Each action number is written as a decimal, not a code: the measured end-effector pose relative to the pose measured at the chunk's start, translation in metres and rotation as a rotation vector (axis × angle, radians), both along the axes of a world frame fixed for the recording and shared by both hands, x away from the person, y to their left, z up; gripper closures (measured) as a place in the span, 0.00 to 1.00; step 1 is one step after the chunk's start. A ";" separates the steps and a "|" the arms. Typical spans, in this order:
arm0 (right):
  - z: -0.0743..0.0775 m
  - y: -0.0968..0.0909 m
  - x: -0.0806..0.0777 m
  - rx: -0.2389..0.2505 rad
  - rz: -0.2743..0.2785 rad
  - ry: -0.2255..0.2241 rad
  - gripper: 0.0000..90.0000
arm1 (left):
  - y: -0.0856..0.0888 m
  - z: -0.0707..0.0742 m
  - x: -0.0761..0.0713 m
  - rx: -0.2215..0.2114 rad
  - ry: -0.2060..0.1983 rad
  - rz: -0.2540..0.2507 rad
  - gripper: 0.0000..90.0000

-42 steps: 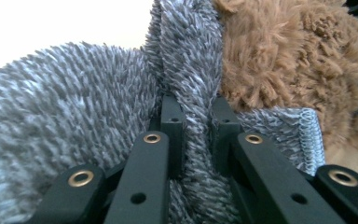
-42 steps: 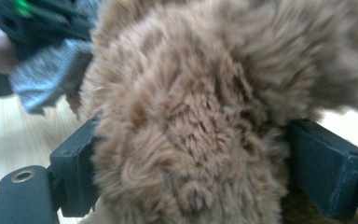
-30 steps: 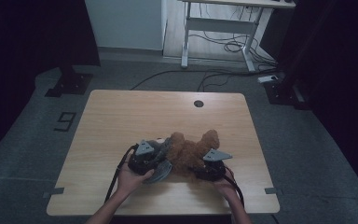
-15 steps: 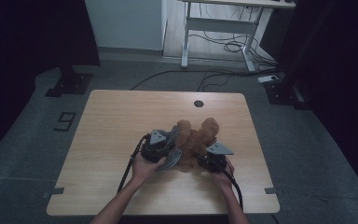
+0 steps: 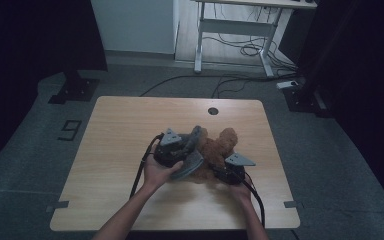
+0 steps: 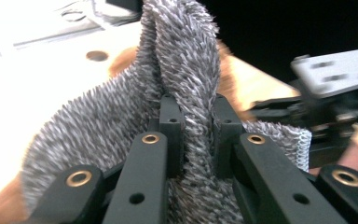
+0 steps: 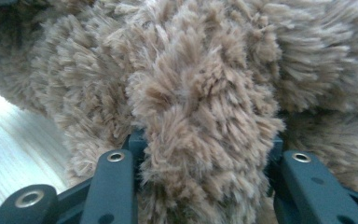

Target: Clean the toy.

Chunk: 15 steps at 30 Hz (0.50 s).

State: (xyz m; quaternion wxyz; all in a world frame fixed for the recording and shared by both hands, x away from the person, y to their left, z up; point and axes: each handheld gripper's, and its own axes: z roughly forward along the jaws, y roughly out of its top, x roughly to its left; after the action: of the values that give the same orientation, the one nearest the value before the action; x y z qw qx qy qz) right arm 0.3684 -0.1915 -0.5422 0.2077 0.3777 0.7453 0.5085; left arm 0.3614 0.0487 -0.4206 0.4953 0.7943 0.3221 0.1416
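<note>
A brown plush bear (image 5: 221,145) lies on the wooden table (image 5: 130,125), right of centre. My left gripper (image 5: 191,149) is shut on a fold of fuzzy grey cloth (image 5: 192,164), lifted against the bear's left side. In the left gripper view the cloth (image 6: 98,126) is pinched between the jaws of the left gripper (image 6: 193,105) and rises above them. My right gripper (image 5: 219,169) sits at the bear's near side. Its jaws have just been closing, and in the right gripper view a thick limb of the bear (image 7: 205,70) is squeezed between the jaws of the right gripper (image 7: 205,140).
A round cable hole (image 5: 212,111) sits near the table's far edge. Beyond the table stand a white desk frame (image 5: 235,30) with loose cables on the floor and a black stand base (image 5: 72,90) at the left. The other gripper (image 6: 326,93) shows at the right of the left gripper view.
My left hand has moved away from the person and to the right, lifting the grey cloth up against the bear. The right hand has barely shifted.
</note>
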 end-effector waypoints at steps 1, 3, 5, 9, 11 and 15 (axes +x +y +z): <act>0.000 0.000 0.000 0.000 0.006 -0.001 0.62 | -0.009 0.001 0.000 0.023 -0.005 -0.015 0.86; 0.000 0.000 -0.001 0.003 0.019 -0.006 0.62 | -0.027 0.000 0.005 0.054 -0.002 -0.031 0.86; 0.000 0.002 -0.004 -0.002 0.030 -0.013 0.62 | -0.044 -0.006 0.015 0.086 0.031 -0.035 0.86; 0.001 0.004 -0.008 -0.032 0.029 -0.031 0.62 | -0.062 -0.026 0.033 0.150 0.080 -0.002 0.86; -0.001 0.003 -0.008 -0.020 0.024 -0.026 0.62 | -0.061 -0.026 0.033 0.151 0.081 0.003 0.86; -0.001 0.002 -0.008 -0.019 0.029 -0.023 0.62 | -0.052 -0.024 0.028 0.229 0.032 0.028 0.87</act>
State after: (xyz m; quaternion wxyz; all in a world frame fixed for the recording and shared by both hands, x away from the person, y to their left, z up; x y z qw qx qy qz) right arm 0.3600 -0.1898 -0.5435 0.2124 0.3591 0.7533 0.5085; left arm 0.3894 -0.0028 -0.4449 0.3942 0.8432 0.3229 0.1715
